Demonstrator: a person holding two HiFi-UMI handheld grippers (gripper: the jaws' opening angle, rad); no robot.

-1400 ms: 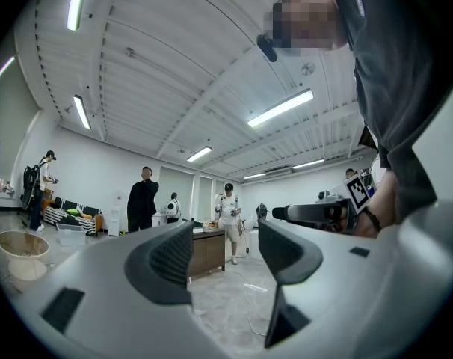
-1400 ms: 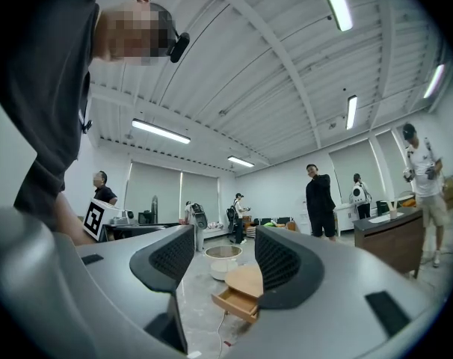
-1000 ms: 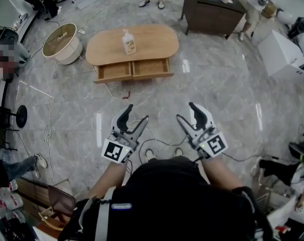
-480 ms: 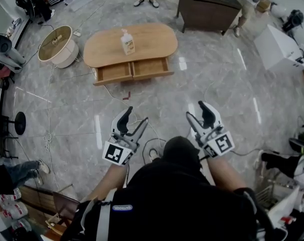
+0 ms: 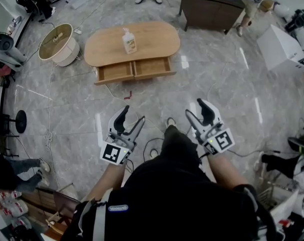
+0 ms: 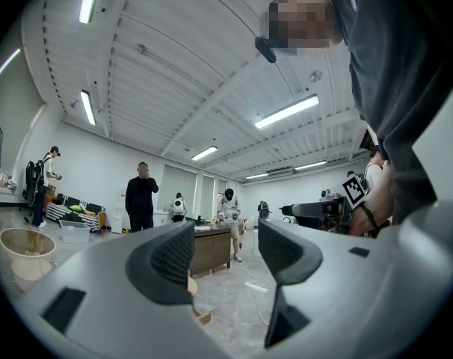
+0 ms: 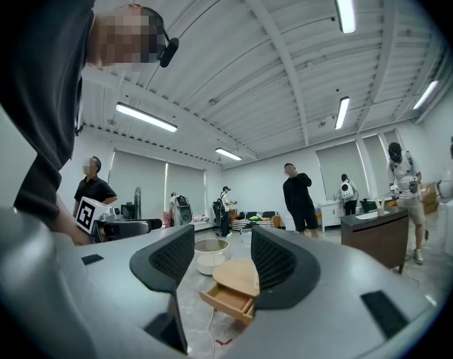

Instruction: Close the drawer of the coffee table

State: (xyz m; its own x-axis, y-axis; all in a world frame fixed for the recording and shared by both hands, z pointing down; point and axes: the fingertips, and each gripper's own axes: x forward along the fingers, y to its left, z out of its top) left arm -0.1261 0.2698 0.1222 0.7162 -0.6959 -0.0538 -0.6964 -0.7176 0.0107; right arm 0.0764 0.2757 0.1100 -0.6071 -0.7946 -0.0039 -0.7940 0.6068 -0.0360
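The coffee table [image 5: 152,36] stood well apart, straight ahead of the person. Its two drawers [image 5: 152,67] were pulled out side by side toward the person, their fronts running left to right. The left gripper [image 5: 133,115] was in line with the drawers, so it seemed the nearer one. The right gripper [image 5: 194,109] was more to the right, though the open drawers showed far off between its jaws. Both grippers hung low before the body, pointing forward, jaws apart and holding nothing. A bottle [image 5: 128,40] stood on the tabletop.
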